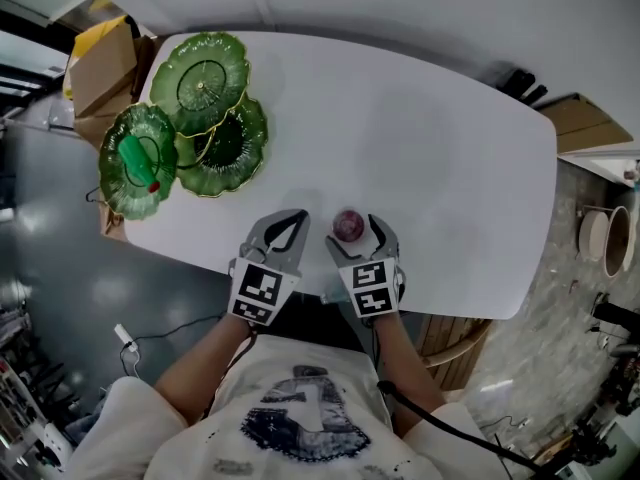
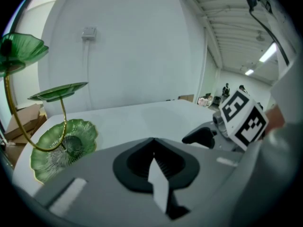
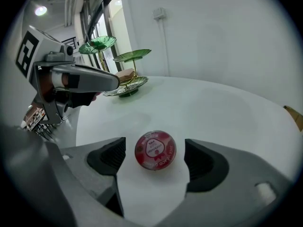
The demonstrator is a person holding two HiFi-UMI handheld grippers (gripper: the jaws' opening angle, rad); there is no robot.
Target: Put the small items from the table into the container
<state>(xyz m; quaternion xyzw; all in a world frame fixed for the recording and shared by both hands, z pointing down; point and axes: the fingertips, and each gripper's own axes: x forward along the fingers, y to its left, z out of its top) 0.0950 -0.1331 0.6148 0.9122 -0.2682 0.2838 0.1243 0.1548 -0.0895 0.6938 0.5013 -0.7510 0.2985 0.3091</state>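
A small round red tin (image 1: 347, 225) (image 3: 155, 150) lies on the white table (image 1: 420, 128) near its front edge. My right gripper (image 1: 353, 230) (image 3: 155, 155) stands open around it, one jaw on each side, neither pad touching. My left gripper (image 1: 287, 231) (image 2: 154, 162) is shut with nothing in it, just left of the right one. The container is a three-tier green leaf-shaped dish stand (image 1: 190, 118) (image 2: 61, 141) (image 3: 124, 84) at the table's far left. A green item with a red tip (image 1: 138, 162) lies in its lowest dish.
Cardboard boxes (image 1: 100, 68) stand off the table's left corner behind the stand. A wooden stool (image 1: 455, 338) is under the table's front right. More boxes and pots (image 1: 600, 238) sit on the floor to the right.
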